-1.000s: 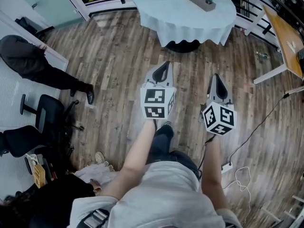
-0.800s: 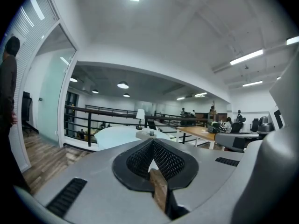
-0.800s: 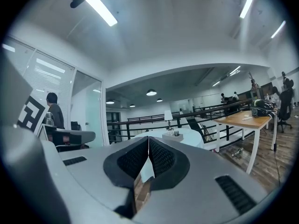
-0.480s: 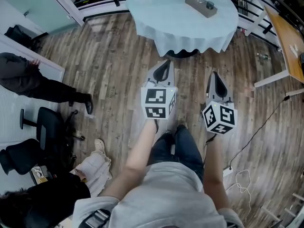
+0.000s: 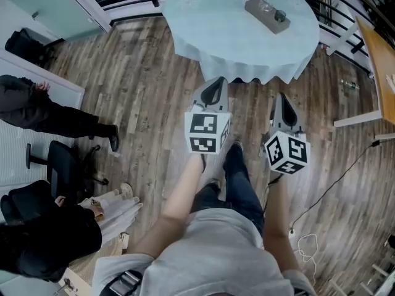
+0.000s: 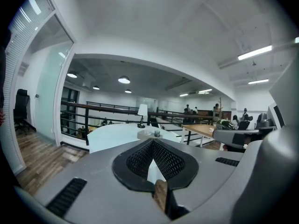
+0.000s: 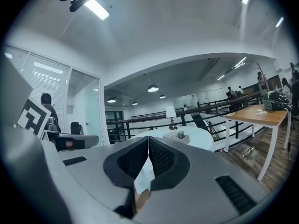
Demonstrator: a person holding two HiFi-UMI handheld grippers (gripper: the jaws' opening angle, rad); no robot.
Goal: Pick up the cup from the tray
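1. On the cloth-covered round table (image 5: pixel 216 23) ahead, well apart from both grippers, the small dark cup (image 5: pixel 281 15) stands upright at one end of the grey tray (image 5: pixel 254 7). No part of the pick is done yet.
2. Left gripper (image 5: pixel 214 85) and right gripper (image 5: pixel 282 98): fingers clenched tip to tip, nothing between them. Risk: if they arrive closed like this, they ram the cup and tip it or shove it off the tray.
3. What looks like a clear glass (image 5: pixel 264 4) sits near the cup on the same tray. Risk: wide-spread fingers clip it, or the wrong item gets grabbed.
4. Tray looks light and rests on a loose tablecloth (image 5: pixel 247 71). Risk: a sideways nudge slides the tray or bunches the cloth, and the cup wobbles.
5. Table lamp (image 7: pixel 171 113) stands at the table's far side. Risk: overreaching past the cup hits it.
6. White cable (image 5: pixel 307 244) lies on the wooden floor (image 5: pixel 154 91) at the person's right. Risk: a caught foot jolts both grippers.
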